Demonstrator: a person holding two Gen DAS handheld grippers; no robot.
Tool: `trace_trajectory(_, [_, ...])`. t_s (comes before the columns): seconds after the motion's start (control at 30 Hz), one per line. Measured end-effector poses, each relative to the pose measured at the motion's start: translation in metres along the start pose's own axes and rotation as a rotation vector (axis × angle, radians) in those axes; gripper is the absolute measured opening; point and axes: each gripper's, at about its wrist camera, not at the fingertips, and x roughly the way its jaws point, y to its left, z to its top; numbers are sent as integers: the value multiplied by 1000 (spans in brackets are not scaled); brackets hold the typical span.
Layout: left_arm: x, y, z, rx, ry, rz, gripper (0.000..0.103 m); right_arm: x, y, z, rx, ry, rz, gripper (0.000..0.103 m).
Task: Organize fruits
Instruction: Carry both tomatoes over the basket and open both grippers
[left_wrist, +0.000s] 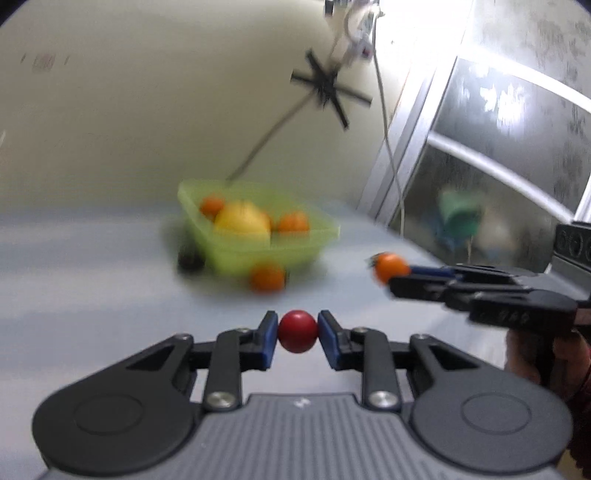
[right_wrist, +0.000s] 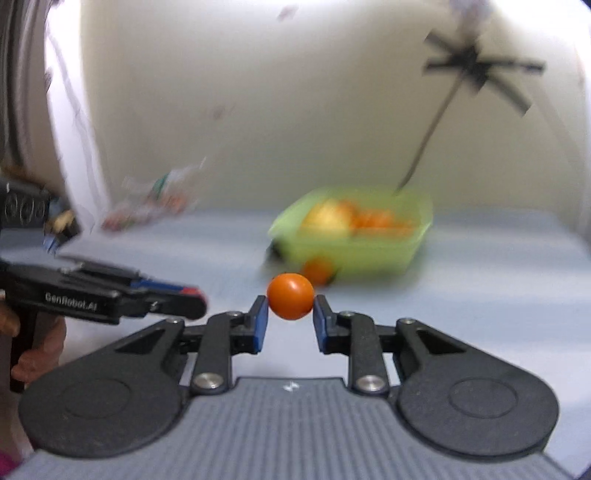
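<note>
The pale grey-blue worktop (left_wrist: 92, 258) runs back to a cream wall and carries everything in play. Toward its rear sits the translucent green plastic tub (left_wrist: 314, 236), evidently the collecting place: a large yellow fruit (left_wrist: 242, 219) and several small orange fruits (left_wrist: 293, 222) already lie inside it, though blur hides their exact number. One more orange fruit (left_wrist: 267, 277) lies on the worktop just in front of the tub's near wall, probably not yet gathered, and a small dark object (left_wrist: 190, 258) sits by the tub's left corner, too smeared to identify.

Both tools are held low and pointed at the tub, which suggests each is carrying its load there. The left tool (left_wrist: 297, 332) has its blue pads closed to a narrow gap on a small glossy red ball-shaped fruit (left_wrist: 297, 331), pinched at its widest part so it sits level and clear of the worktop. The right tool (right_wrist: 290, 314) likewise grips a small round orange tomato-like fruit (right_wrist: 290, 301) between its pads, the fruit riding slightly above the fingertips. Each fruit is held well short of the tub. A grip across the middle suits smooth round fruit, which I judge would squirt out if pinched off-centre.
</note>
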Motion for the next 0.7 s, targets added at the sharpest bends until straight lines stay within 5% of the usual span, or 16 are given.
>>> trace_trajectory(0.17, [23,21,70,-59,-68,-15,25,-6,-28,50,-3,-133,-37,29])
trace_trajectory(0.37, [96,65,106,-195,17,40,25,69,-40,45,-15,-20,-50,29])
trace_trajectory(0.57, [149,83,113,-214,82,90,25,128,-59,42,35,54,-69,30])
trace_trajectory(0.7, [167,85,113,-202,94,102,41,145,-66,42,50,66,-95,40])
